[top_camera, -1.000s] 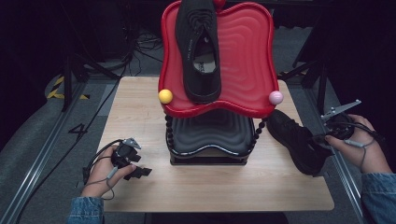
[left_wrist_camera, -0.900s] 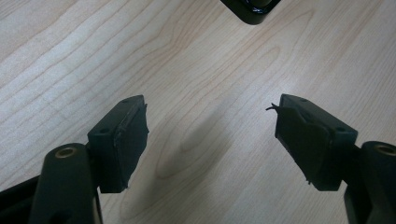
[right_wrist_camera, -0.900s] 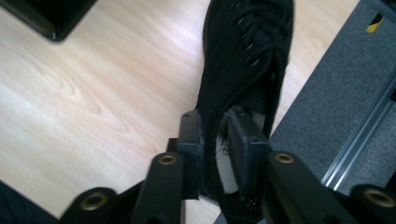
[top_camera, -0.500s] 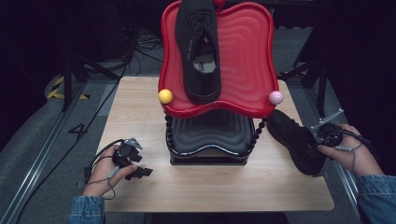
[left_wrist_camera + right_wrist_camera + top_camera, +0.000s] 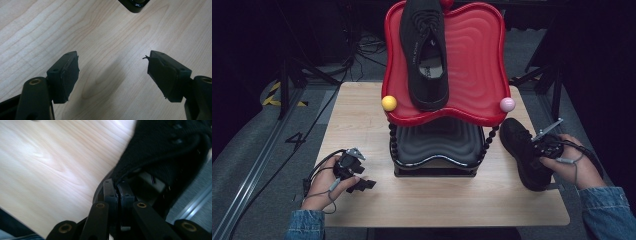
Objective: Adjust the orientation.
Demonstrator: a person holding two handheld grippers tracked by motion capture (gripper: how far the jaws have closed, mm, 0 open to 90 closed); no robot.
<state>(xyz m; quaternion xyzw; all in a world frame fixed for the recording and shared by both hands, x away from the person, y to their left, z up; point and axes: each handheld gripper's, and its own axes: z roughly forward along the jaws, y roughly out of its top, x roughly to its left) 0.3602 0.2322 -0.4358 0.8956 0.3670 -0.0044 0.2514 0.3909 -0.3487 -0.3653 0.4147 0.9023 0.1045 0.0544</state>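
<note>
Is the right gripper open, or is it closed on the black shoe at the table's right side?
Shut on the shoe: the right gripper pinches the collar fabric between nearly touching jaws.

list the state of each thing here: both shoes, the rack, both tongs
shoe on rack: lying on the red top tray, untouched
shoe on table: on the table's right edge, collar pinched by the right tongs
rack: upright, lower black tray empty
left tongs: open, over bare wood
right tongs: shut on the shoe's collar

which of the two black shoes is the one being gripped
The black shoe on the table at its right edge: the right gripper is shut on the fabric of its collar. The other black shoe lies untouched on the red tray.
</note>
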